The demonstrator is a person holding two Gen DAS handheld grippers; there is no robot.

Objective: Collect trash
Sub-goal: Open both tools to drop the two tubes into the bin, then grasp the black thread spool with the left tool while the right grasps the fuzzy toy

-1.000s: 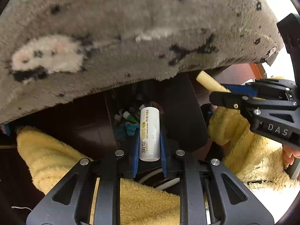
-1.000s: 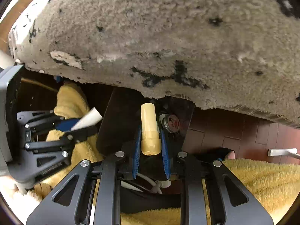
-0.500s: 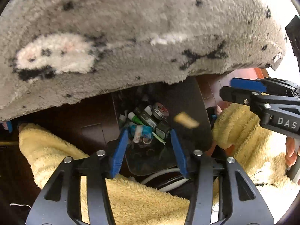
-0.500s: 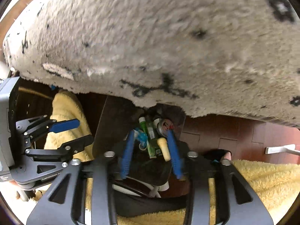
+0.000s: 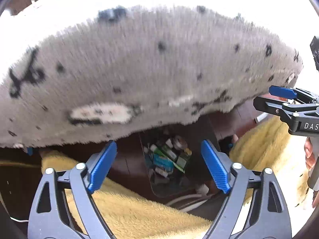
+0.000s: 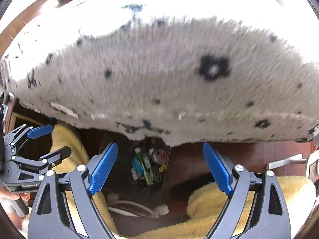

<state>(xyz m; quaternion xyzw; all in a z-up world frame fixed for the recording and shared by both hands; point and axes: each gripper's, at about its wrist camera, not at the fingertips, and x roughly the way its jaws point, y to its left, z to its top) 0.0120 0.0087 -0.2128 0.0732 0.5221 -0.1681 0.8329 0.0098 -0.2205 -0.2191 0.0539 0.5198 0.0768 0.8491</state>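
A dark trash bin (image 5: 201, 135) stands on the floor below the edge of a grey speckled rug-covered surface (image 5: 151, 69). It holds several small tubes, packets and a round tin (image 5: 169, 155); the same pile shows in the right wrist view (image 6: 149, 163). My left gripper (image 5: 159, 165) is open and empty above the bin. My right gripper (image 6: 159, 167) is open and empty above the bin too. The right gripper shows at the right edge of the left view (image 5: 287, 101), and the left gripper at the left edge of the right view (image 6: 39, 141).
Yellow fleece sleeves (image 5: 131, 209) lie under both grippers. A white cable (image 6: 131, 205) lies beside the bin. Red-brown floor tiles (image 6: 249, 153) spread to the right, with a white object (image 6: 285, 161) on them. The rug-covered surface (image 6: 159, 75) fills the upper half of both views.
Both grippers opened and dropped a white tube and a yellow tube into the bin, then rose and pulled back from it, so more of the rug top shows.
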